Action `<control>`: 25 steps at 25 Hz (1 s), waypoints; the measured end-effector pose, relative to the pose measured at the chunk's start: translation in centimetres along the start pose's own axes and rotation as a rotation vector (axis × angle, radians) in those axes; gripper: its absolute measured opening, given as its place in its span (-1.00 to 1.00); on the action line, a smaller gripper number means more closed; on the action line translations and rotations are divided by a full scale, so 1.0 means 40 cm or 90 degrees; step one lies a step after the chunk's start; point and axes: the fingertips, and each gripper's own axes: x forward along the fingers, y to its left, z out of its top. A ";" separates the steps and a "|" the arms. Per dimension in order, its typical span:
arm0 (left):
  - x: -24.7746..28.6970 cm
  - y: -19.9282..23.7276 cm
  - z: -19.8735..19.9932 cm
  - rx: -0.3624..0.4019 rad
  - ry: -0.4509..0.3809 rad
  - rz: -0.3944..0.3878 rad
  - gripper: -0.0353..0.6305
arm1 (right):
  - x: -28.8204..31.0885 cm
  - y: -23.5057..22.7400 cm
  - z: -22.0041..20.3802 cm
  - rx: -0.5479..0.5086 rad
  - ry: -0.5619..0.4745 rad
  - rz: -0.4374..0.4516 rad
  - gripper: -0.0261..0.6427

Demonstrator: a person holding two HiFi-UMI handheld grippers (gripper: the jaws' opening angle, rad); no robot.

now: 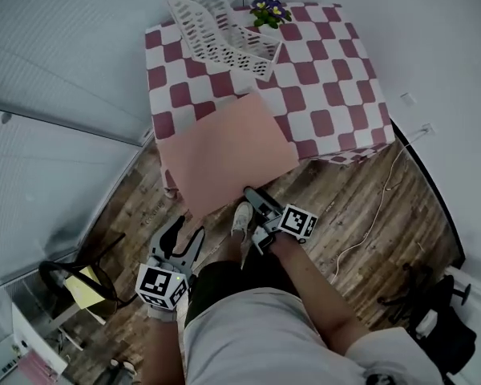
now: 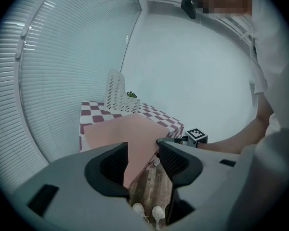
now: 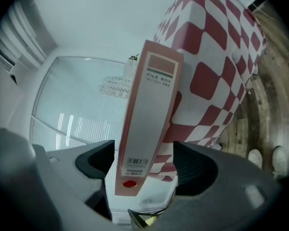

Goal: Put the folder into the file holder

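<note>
Behind folder (image 1: pixel 224 155), file holder (image 1: pixel 220 30) and plant (image 1: pixel 270 10); left gripper (image 1: pixel 184 233) gapes, right gripper (image 1: pixel 256 213) gapes seemingly around folder.

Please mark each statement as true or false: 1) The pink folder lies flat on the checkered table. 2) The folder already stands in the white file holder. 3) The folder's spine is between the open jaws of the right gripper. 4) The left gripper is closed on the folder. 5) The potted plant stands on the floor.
1) True. The folder lies flat on the table and overhangs its near edge.
2) False. It lies apart from the file holder, which stands at the table's far end.
3) True. The right gripper has its jaws apart around the spine.
4) False. The left gripper is open, with nothing between its jaws.
5) False. The potted plant stands on the table beside the file holder.
</note>
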 end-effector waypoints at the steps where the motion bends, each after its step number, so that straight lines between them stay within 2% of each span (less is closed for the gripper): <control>1: -0.006 0.006 -0.008 -0.006 0.001 0.009 -0.35 | 0.014 0.001 -0.003 0.011 0.003 0.009 0.17; 4: -0.022 0.022 -0.027 -0.024 0.001 0.032 -0.35 | 0.055 0.010 -0.008 0.047 0.010 0.038 0.17; 8: -0.035 0.037 -0.042 -0.039 0.001 0.054 -0.35 | 0.107 0.063 -0.001 0.091 0.004 0.119 0.17; 11: -0.035 0.040 -0.045 -0.042 0.004 0.064 -0.35 | 0.115 0.034 0.001 0.089 0.012 0.088 0.16; 14: -0.031 0.040 -0.041 -0.041 0.004 0.068 -0.35 | 0.122 0.058 0.000 0.093 0.023 0.106 0.06; 20: -0.006 0.016 -0.024 -0.037 -0.001 0.066 -0.35 | 0.098 0.069 0.016 0.085 0.031 0.095 0.00; 23: 0.001 -0.001 -0.007 -0.033 -0.009 0.063 -0.35 | 0.074 0.099 0.039 0.081 0.024 0.114 -0.04; 25: 0.008 -0.015 0.006 -0.030 -0.015 0.060 -0.35 | 0.046 0.088 0.058 0.066 0.022 0.086 -0.06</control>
